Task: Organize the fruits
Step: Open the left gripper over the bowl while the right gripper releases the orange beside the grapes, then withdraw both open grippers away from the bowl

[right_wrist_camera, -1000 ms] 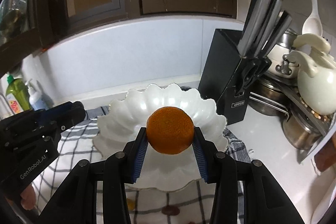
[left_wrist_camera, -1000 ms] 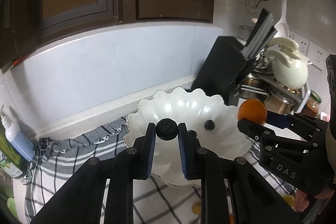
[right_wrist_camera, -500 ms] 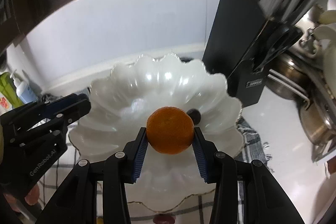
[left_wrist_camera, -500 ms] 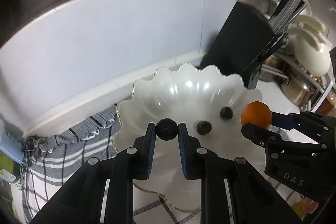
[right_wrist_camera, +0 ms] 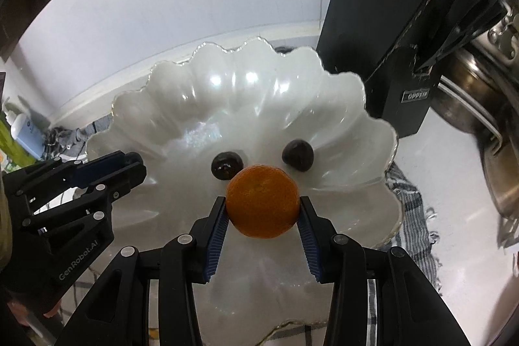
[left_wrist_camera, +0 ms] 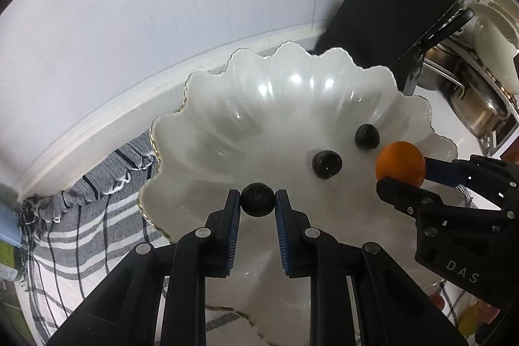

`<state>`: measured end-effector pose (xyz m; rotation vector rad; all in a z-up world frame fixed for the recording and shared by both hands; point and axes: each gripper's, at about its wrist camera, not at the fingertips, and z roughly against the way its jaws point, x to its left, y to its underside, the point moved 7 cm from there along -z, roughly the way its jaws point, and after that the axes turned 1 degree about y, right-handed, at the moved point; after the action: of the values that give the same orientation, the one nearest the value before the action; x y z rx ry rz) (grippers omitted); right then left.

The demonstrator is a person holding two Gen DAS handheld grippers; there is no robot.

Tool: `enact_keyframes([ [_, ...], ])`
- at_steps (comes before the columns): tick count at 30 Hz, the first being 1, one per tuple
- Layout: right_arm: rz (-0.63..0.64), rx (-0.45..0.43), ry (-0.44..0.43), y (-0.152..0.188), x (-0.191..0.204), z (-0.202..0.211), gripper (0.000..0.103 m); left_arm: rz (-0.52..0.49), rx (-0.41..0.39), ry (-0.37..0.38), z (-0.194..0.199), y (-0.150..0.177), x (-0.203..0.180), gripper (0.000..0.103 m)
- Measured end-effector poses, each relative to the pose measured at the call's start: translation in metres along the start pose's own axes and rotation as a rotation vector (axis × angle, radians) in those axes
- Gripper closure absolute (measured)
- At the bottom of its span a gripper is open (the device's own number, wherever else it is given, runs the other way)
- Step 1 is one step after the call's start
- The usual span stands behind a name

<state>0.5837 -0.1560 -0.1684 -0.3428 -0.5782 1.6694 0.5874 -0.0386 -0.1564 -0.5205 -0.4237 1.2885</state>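
Both of my tongs hang over the white scalloped bowl [left_wrist_camera: 207, 119], each carrying one fruit, and what matters for the coming move is that the bowl's floor lies straight ahead and below both loads. My left tongs [left_wrist_camera: 258, 203] are clenched on a small dark round fruit [left_wrist_camera: 258, 202], pinched right at the tips, with the bowl's open middle toward twelve o'clock beyond it. My right tongs [right_wrist_camera: 262, 209] grip the orange [right_wrist_camera: 262, 200] across its middle, the blue pads pressing at its nine and three o'clock sides. Two more dark fruits already lie in the bowl: in the right view one [right_wrist_camera: 227, 166] sits just past the orange at eleven o'clock, nearly hidden behind it, and the other [right_wrist_camera: 297, 158] at one o'clock. From the left view the orange shows at about three o'clock from my dark fruit, near the bowl's right rim, so the two loads are apart and should not knock together. Neither fruit has a long axis to mind; both are round and, I judge, likely to roll on the glossy floor. Both tongs tilt steeply downward over the near rim. I judge the orange is the one nearer the resting fruits, so it should be let go short of them. The bowl stands on a striped cloth [left_wrist_camera: 97, 200] on the surface, beside a black knife block [right_wrist_camera: 389, 21].
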Motion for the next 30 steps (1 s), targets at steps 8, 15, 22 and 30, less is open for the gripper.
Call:
enact_keyframes([
  [8,-0.002,-0.001,0.027,0.004,-0.007,-0.002,0.042,-0.001,-0.008,-0.036,0.003,-0.001,0.003,0.055],
  [15,-0.023,-0.062,0.05,0.005,-0.012,0.024,0.042,0.019,-0.064,-0.066,0.031,-0.002,0.009,0.044],
  [22,-0.023,-0.146,0.066,0.011,-0.009,0.063,0.042,0.003,-0.136,-0.083,0.068,0.0,0.006,0.037],
  [30,-0.029,-0.241,0.068,0.022,0.0,0.107,0.042,0.007,-0.22,-0.048,0.116,0.013,-0.001,0.033],
])
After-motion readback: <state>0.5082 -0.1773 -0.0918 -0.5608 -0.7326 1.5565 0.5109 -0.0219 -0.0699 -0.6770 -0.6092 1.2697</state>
